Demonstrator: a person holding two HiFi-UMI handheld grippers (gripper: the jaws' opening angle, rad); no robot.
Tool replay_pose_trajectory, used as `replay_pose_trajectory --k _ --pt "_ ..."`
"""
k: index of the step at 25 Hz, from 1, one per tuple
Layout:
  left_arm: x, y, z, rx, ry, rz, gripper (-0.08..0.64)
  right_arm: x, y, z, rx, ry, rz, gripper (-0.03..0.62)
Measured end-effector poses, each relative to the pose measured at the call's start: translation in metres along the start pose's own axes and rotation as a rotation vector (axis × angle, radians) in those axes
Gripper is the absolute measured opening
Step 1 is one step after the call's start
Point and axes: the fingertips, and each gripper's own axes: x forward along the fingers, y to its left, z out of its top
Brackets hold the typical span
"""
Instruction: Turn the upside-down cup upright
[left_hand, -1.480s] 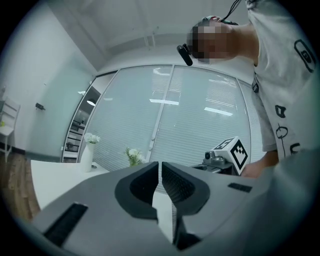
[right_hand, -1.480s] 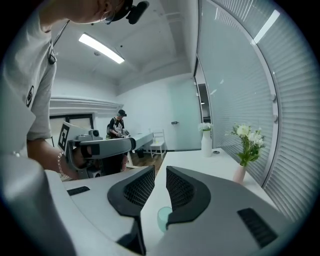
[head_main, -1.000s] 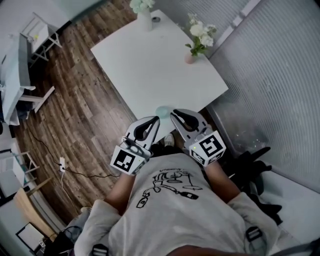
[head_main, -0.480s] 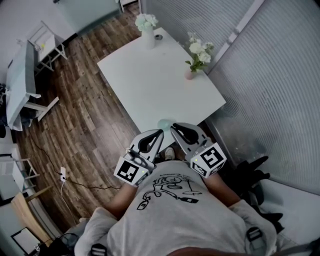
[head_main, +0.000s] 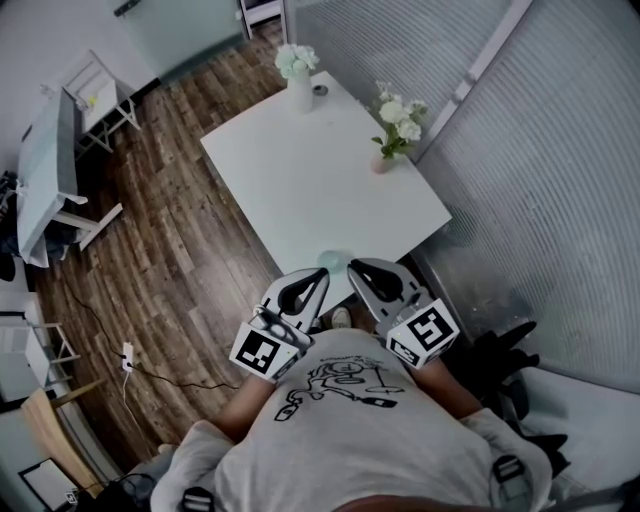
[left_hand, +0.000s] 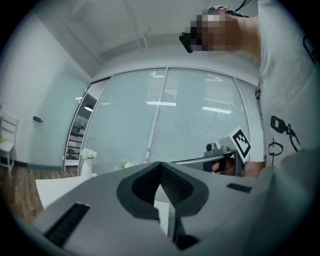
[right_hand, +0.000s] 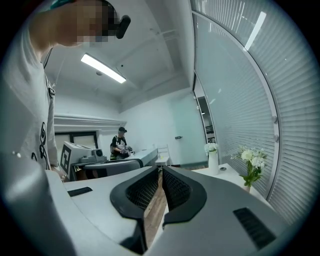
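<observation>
Wood-plank flooring (head_main: 170, 250) surrounds a white square table (head_main: 320, 180) that stands beside a wall of ribbed glass panels (head_main: 540, 180). At the table's far corner a white vase of white flowers (head_main: 299, 80) stands with a small dark object (head_main: 319, 90) just beside it. A pink vase of white flowers (head_main: 384, 160) stands near the edge on the glass side.

The cup (head_main: 335, 258), pale blue-green, rests on the table right at its near edge. From above it cannot be made out which way up it sits.

The person in a grey printed T-shirt (head_main: 350, 420) stands at that near edge, with both grippers raised side by side in front of the chest. The left gripper (head_main: 317, 277) and the right gripper (head_main: 360, 272) point toward the table. Their tips are just short of the cup, one on each side, and neither touches it.

In the left gripper view the dark pads (left_hand: 175, 187) meet, with nothing between them. In the right gripper view the pads (right_hand: 176, 191) stand almost together, leaving only a thin slit through which the floor shows, and they hold nothing.

To the left a grey desk (head_main: 55, 165) and a white chair (head_main: 100, 85) stand well apart from the table. A power strip (head_main: 127, 352) with its cable lies on the floor. Another person (right_hand: 120, 142) stands at a desk in the background of the right gripper view.
</observation>
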Motion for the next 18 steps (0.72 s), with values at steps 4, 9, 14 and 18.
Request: replay_pose_trajectory --k 4,9,14,18 --pt "0.0012 -0.0007 0.0080 0.025 -0.001 -0.004 0.003 0.0015 0.0013 0.0032 -0.003 -0.005 0.002 0.051" --pt "0.0016 0.0025 0.0072 0.037 0.010 0.000 0.003 0.0038 0.0037 0.0059 0.000 -0.008 0.004 0.051" --pt "0.0018 0.0022 0.0115 0.039 0.014 -0.007 0.003 0.0050 0.0021 0.0077 -0.006 -0.006 -0.002 0.051" --pt "0.0029 0.0029 0.0093 0.036 0.016 -0.006 0.003 0.0045 -0.0008 0.0084 -0.004 -0.009 -0.002 0.051"
